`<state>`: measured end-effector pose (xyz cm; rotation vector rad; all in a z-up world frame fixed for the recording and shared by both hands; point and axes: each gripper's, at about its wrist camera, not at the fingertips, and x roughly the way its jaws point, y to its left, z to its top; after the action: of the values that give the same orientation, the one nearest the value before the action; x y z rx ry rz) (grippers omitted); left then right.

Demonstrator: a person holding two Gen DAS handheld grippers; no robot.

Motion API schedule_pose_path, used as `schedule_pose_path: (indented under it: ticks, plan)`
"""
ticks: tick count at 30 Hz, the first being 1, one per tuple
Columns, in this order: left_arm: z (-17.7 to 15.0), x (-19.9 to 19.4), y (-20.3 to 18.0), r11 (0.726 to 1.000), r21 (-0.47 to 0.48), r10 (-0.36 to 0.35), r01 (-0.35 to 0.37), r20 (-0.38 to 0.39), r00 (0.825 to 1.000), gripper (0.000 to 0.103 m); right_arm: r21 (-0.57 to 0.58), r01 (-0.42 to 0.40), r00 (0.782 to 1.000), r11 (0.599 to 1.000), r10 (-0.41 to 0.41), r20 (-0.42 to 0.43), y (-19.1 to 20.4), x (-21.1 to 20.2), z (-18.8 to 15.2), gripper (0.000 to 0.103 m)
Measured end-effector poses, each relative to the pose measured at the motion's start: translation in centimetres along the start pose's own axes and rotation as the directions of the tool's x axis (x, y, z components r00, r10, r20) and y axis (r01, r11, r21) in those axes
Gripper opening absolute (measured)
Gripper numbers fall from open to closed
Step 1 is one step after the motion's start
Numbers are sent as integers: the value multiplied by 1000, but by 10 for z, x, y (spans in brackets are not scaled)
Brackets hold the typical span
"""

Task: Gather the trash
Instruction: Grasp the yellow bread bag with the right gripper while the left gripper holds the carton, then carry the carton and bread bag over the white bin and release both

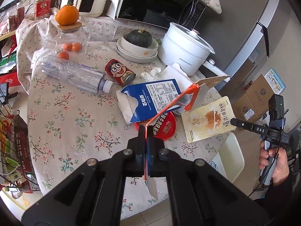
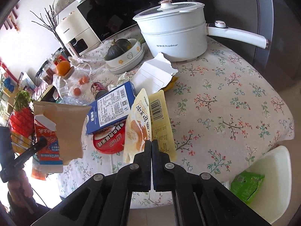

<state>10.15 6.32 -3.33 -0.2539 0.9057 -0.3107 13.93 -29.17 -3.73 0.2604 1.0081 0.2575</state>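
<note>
My left gripper is shut on a flattened orange carton and holds it above the table; the carton also shows in the right wrist view. My right gripper is shut on a cream snack wrapper, which also shows in the left wrist view. On the flowered tablecloth lie a torn blue box, a red round lid, a red can, a clear plastic bottle, a crumpled tissue and a torn white box.
A white electric pot, stacked bowls with a dark squash, a glass jar with an orange on top, a microwave stand at the back. A white chair with a green packet stands beside the table. A wire basket is left.
</note>
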Motion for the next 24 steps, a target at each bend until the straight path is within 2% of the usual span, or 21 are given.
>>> schedule_pose_path:
  ticks: [11, 24]
  plan:
    - [-13, 14, -58, 994, 85, -60, 62, -24, 998, 2, 66, 70, 994, 995, -75, 85, -42, -68, -28, 1]
    - [-31, 41, -136, 972, 181, -140, 153, -84, 987, 2, 186, 150, 974, 971, -177, 139, -111, -134, -65, 1]
